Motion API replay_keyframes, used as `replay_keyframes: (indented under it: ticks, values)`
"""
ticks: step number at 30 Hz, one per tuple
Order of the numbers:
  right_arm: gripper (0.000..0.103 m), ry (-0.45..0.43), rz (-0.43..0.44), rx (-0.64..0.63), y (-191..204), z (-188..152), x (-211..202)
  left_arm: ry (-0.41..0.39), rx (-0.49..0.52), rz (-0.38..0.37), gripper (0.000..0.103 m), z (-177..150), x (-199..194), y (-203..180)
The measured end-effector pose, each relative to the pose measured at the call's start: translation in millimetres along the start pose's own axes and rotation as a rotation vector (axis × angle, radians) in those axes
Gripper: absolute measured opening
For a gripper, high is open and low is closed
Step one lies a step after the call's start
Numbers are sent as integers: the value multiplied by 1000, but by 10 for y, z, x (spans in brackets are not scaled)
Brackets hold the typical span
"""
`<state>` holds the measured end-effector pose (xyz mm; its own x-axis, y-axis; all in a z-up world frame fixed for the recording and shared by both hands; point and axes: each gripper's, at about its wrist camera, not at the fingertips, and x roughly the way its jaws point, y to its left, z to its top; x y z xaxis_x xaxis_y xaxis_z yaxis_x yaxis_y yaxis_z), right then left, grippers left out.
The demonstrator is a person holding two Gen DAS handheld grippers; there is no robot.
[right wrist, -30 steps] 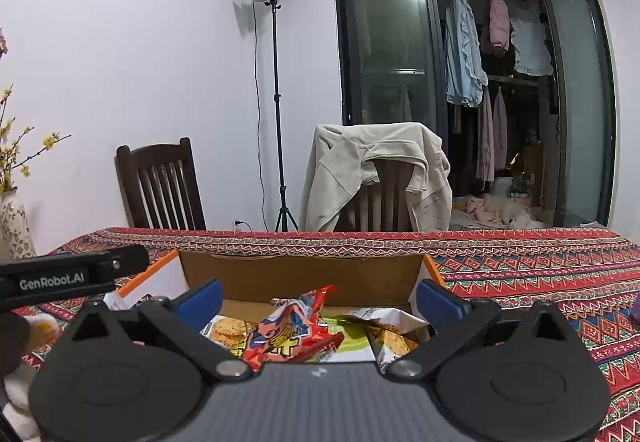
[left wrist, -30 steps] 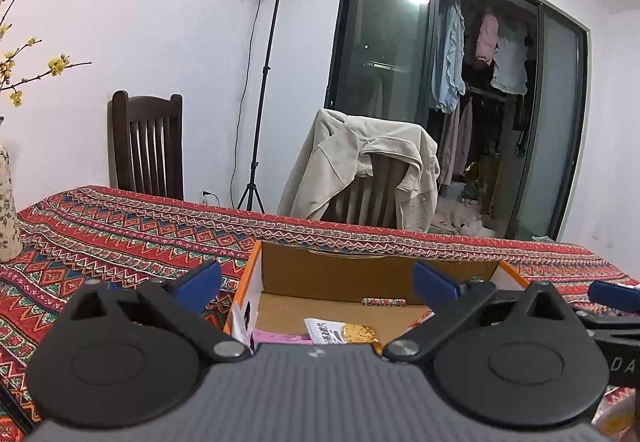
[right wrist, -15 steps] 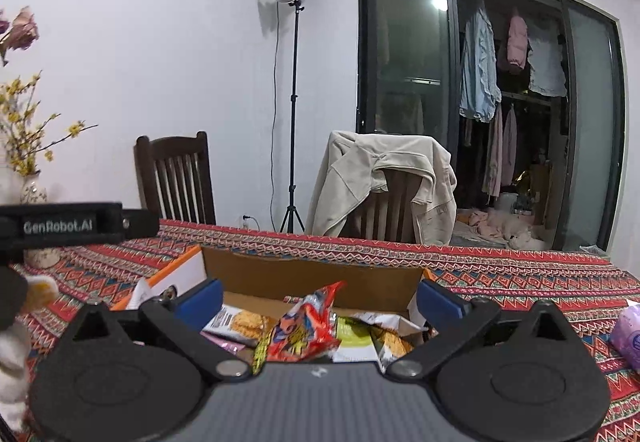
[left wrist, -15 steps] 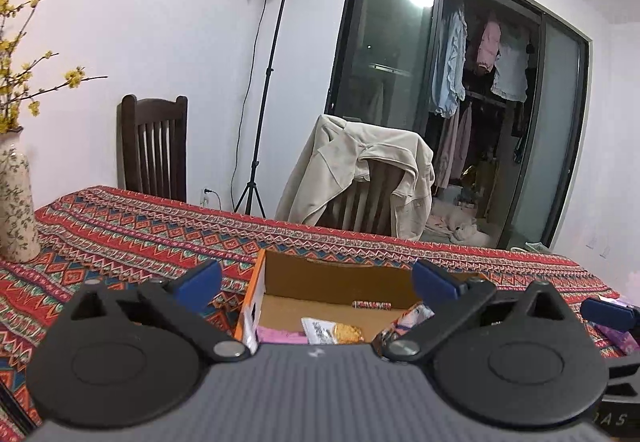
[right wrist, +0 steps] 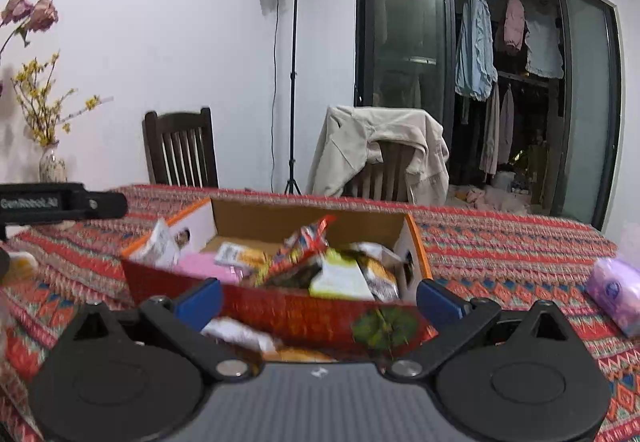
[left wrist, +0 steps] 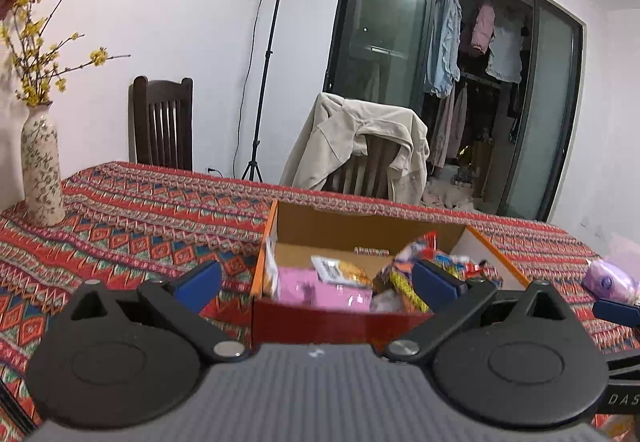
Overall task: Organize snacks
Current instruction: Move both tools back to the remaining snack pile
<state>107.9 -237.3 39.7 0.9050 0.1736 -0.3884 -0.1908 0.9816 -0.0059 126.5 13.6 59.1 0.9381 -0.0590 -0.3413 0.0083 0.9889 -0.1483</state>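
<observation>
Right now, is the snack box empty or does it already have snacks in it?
Partly filled. The open cardboard box holds several packets, including a pink pack and a red wrapper, while some of its floor shows bare at the back.

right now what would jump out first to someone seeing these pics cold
The open cardboard box in the middle of the red patterned tablecloth, heaped with bright snack packets. Beyond the table, a beige jacket drapes over a chair, and a flower vase stands at far left.

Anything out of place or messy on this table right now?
Snack packets lie jumbled in the open box, unsorted. A few packets sit outside it at its near side, and a purple pack lies apart on the tablecloth.
</observation>
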Motion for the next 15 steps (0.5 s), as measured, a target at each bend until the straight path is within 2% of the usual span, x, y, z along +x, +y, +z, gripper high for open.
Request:
replay_keyframes:
  ticks: [7, 15]
  values:
    - [103, 75, -6, 9, -94, -330, -136, 50, 9, 8, 103, -302, -73, 81]
    - [103, 134, -34, 13, -205, -545, -90, 64, 4, 30, 103, -529, 29, 201]
